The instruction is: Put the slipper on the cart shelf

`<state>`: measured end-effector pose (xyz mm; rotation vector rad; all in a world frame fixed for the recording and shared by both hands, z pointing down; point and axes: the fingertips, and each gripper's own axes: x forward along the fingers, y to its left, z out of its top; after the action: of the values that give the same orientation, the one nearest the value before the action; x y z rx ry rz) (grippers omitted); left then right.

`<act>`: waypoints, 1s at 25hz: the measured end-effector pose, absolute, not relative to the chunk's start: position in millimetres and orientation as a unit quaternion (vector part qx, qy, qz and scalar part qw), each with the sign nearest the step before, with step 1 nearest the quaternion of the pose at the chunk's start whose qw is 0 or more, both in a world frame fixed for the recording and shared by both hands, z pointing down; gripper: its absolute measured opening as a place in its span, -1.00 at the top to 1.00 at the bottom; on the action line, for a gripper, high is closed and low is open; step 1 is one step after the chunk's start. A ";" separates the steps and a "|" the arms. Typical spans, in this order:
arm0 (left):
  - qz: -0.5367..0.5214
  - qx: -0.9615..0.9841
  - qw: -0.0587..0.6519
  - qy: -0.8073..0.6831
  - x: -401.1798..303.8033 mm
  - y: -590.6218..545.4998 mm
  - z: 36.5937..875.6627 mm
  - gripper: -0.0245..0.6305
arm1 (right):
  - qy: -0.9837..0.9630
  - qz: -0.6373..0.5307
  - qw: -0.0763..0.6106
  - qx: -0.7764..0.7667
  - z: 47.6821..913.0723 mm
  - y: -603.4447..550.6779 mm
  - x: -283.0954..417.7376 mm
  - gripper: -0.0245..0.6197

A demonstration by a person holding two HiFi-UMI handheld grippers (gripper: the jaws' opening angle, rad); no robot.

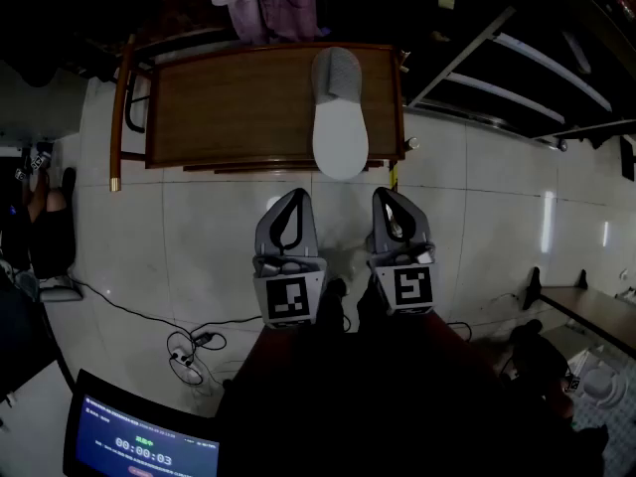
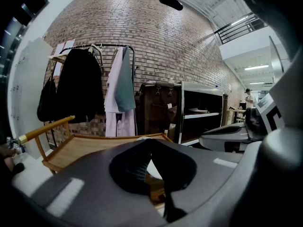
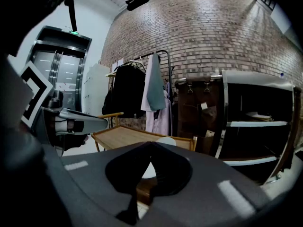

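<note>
Head view shows the slipper (image 1: 339,117) lying on the wooden cart shelf (image 1: 229,107), ahead of the left tool (image 1: 294,199) and right tool (image 1: 388,197), both closed and empty (placement looks done).

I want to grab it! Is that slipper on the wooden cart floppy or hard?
Probably light and bendy: the slipper looks like a flat sole with a soft grey top. Lying flat on the cart, it should not roll. Its heel overhangs the front edge, so a nudge might tip it off.

closed fingers (image 3: 81,176) before wooden cart (image 3: 124,137)
</note>
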<state>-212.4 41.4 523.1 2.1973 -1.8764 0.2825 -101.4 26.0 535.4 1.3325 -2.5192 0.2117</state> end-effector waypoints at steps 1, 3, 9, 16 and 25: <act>0.096 0.751 0.117 -0.643 -213.9 38.5 525.9 0.89 | -0.873 0.078 0.142 0.460 540.4 23.7 -103.1 0.92; 0.096 0.749 0.117 -0.645 -216.0 33.0 532.2 0.89 | -0.873 0.091 0.143 0.458 552.1 19.0 -105.0 0.92; 0.103 0.747 0.129 -0.644 -215.6 26.8 554.2 0.89 | -0.864 0.234 0.125 0.427 606.3 13.1 -103.5 0.56; 0.102 0.739 0.134 -0.653 -219.5 21.2 557.6 0.89 | -0.753 0.494 0.008 0.435 650.2 -2.3 -98.1 0.44; 0.108 0.733 0.138 -0.657 -231.4 27.0 554.7 0.89 | -0.646 0.637 -0.080 0.412 695.3 -27.0 -119.1 0.36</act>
<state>-231.4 27.0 554.7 2.1198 -1.9001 0.3135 -119.1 -27.0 695.3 1.3641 -2.1415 2.1111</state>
